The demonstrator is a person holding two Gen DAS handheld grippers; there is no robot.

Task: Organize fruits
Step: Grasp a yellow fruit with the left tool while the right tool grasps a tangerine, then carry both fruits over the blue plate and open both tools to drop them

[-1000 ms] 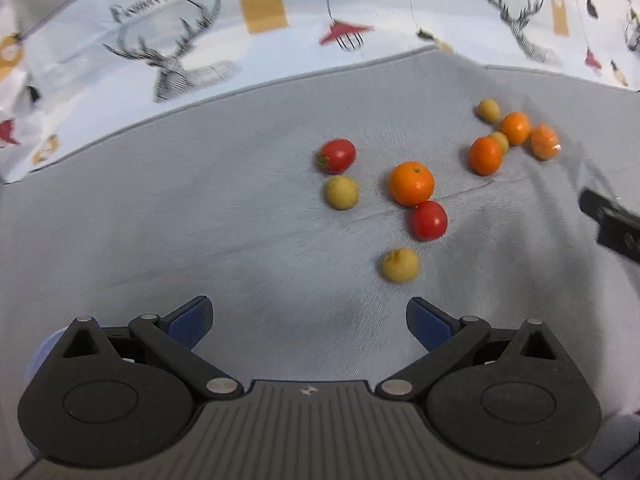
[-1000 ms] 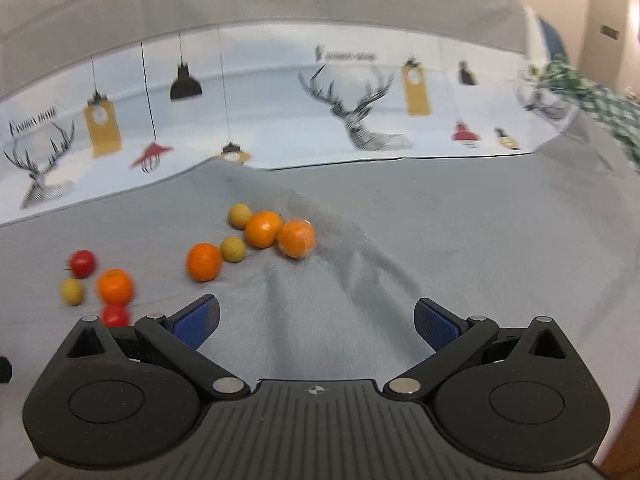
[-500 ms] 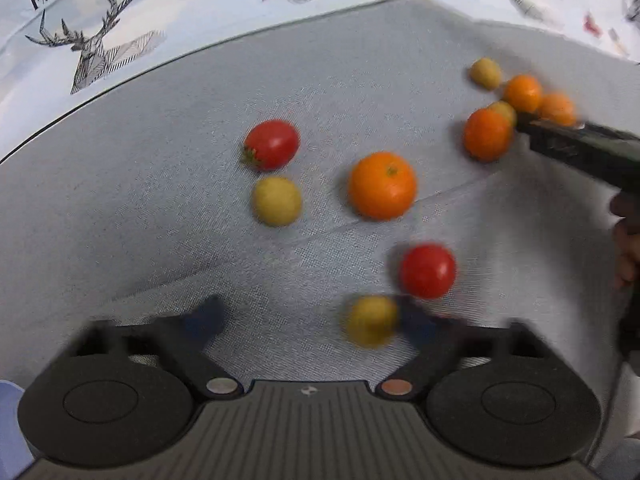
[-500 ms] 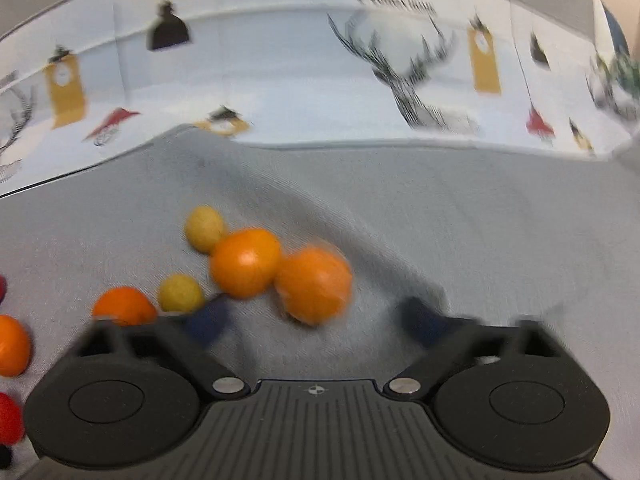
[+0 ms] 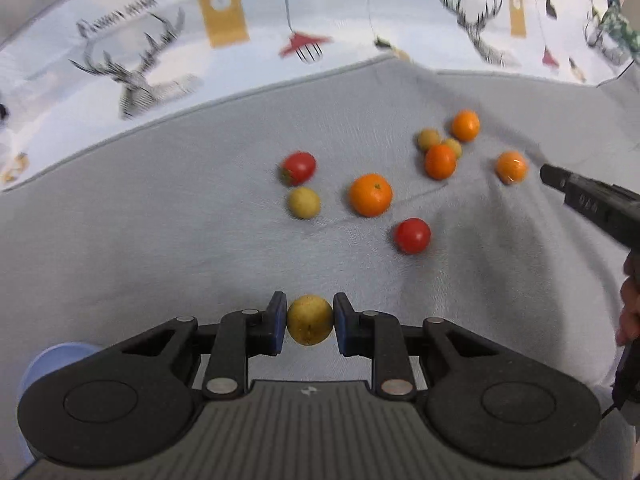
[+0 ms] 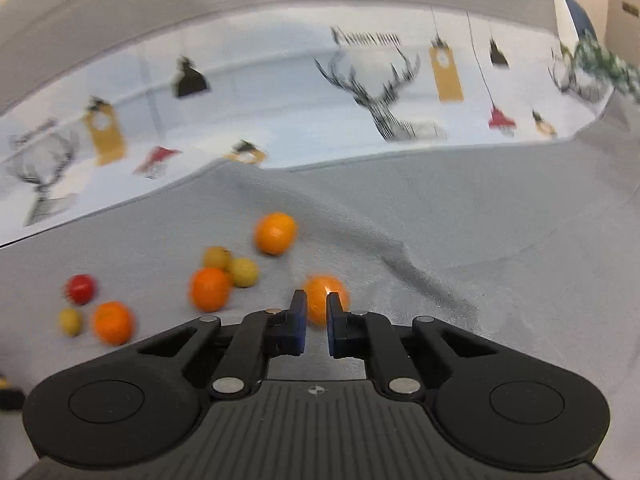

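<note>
Near field, L side: my left gripper [image 5: 309, 322] is clamping a yellow-green fruit [image 5: 309, 319] btw both blue pads, jaws closed onto it w/ pads pressing either flank. Grey cloth [image 5: 160, 240] is lying bare to the L and directly ahead of the jaws; wide open room there. A pale blue object [image 5: 52, 360] is showing at the lower-L edge, partly hidden behind the gripper body.

Near field, R side: my right gripper [image 6: 316, 322] is sitting w/ jaws drawn nearly together, narrow gap only, nothing pinched. An orange fruit [image 6: 320, 296] is lying just past the tips, seen through the gap; contact cannot be told. Grey cloth R of it is running bare to the far edge, w/ one raised fold crossing diagonally.

Mid field, left wrist view: a red tomato [image 5: 412, 235], a large orange [image 5: 370, 194], a second yellow-green fruit [image 5: 304, 202] and another tomato [image 5: 298, 167] are lying loosely spaced, none touching. Further R, a tight cluster [image 5: 440, 156] of two oranges and two small yellow-green fruits is sitting close together.

Far field: the cloth edge is meeting a white deer-print sheet [image 5: 160, 60]; no fruit is lying near that border.
</note>
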